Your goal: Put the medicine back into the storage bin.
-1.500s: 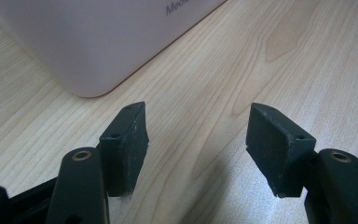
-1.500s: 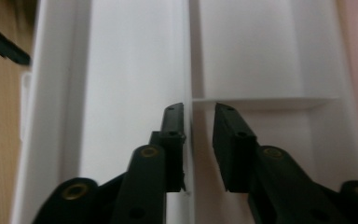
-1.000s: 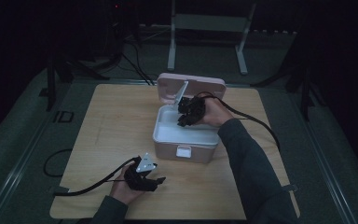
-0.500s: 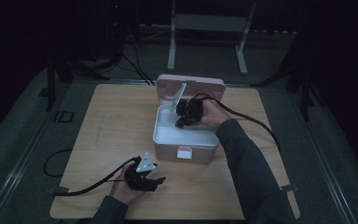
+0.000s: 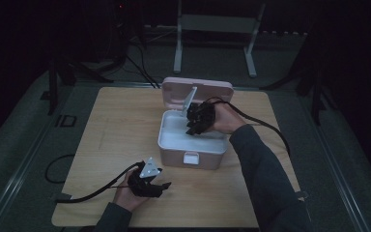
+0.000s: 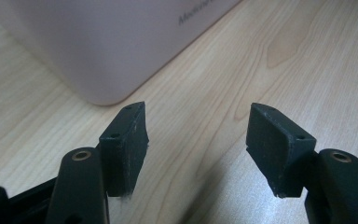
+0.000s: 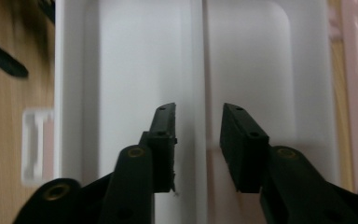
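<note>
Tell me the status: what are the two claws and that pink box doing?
Left gripper open, resting on the table. Right gripper over the open pink box, jaws just opened, nothing between them. Nothing in the way.

High view very dim, underexposed, room behind the table [image 5: 101, 145] nearly black, grainy, soft detail. Both gripper views much brighter, even light, soft shadows under the jaws. Left gripper view sharp on wood grain; the pink box [image 6: 98, 42] slightly out of focus. Right gripper view: white box interior near blown out, left edge motion-smeared.
</note>
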Tool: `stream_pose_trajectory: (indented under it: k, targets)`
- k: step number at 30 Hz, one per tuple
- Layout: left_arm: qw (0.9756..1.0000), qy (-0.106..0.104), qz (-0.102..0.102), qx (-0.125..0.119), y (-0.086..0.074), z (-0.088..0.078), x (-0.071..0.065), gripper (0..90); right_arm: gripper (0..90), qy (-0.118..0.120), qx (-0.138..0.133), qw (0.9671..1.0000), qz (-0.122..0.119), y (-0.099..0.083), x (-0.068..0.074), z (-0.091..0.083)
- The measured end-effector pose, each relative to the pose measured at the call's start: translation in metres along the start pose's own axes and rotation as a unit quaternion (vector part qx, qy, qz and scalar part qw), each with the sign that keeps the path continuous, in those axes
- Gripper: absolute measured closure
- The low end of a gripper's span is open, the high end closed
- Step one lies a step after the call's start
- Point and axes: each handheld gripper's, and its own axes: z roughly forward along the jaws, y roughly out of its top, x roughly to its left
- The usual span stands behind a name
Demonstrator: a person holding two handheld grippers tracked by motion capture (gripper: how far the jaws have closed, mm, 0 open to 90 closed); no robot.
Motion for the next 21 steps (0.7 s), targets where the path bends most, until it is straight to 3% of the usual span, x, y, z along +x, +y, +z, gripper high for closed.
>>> stream_pose_trajectory:
  k: [4, 10, 16, 18, 21]
  targets:
    - [0.9999, 0.002, -0.002, -0.014, 0.004, -0.008, 0.003, 38.1, 57.9, -0.014, 0.022, 0.9997, 0.002, -0.02, 0.007, -0.01]
    - [0.9989, 0.005, -0.008, -0.046, 0.016, -0.03, 0.017, 38.1, 53.2, -0.044, 0.035, 0.9977, 0.037, -0.055, 0.012, -0.026]
    - [0.9968, 0.02, -0.017, -0.076, 0.032, -0.053, 0.038, 37.8, 49.0, -0.057, 0.025, 0.9943, 0.086, -0.082, 0.012, -0.029]
    - [0.9959, 0.023, -0.017, -0.086, 0.038, -0.06, 0.046, 37.8, 48.5, -0.053, 0.002, 0.9938, 0.098, -0.09, 0.012, -0.028]
    - [0.9951, 0.028, -0.022, -0.092, 0.044, -0.065, 0.056, 37.5, 47.9, -0.058, -0.011, 0.9933, 0.1, -0.093, 0.014, -0.028]
